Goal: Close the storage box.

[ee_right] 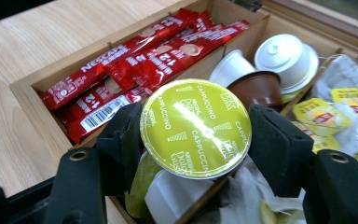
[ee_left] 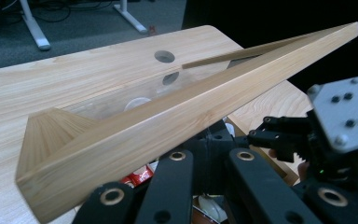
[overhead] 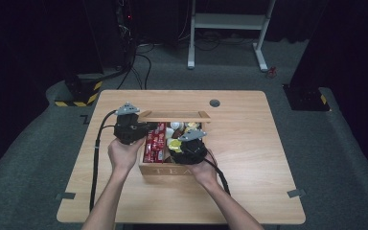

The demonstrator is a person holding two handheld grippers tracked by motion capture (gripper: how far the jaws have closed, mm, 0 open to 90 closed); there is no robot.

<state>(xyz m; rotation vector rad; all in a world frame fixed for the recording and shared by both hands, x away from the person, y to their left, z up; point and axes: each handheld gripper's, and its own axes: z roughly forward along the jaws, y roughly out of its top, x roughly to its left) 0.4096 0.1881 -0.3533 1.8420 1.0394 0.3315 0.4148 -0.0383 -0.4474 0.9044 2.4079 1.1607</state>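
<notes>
Right gripper view: one clamped capsule (ee_right: 196, 128) (cappuccino)

A wooden tea box (overhead: 165, 168) is seen open on a light wooden table (overhead: 249, 143). The left gripper (overhead: 141, 129) is held at its raised lid (overhead: 174, 115); the right gripper (overhead: 184, 143) is lowered over the compartments, beside red sachets (overhead: 155, 141).

In the left gripper view, the raised lid (ee_left: 168, 121) hid most of the wooden box, and the left tool's jaw tips sat out of sight behind it. In the high view, the right tool (overhead: 190, 143) covered the box's compartments toward 3 o'clock; their contents were too small to tell.
</notes>
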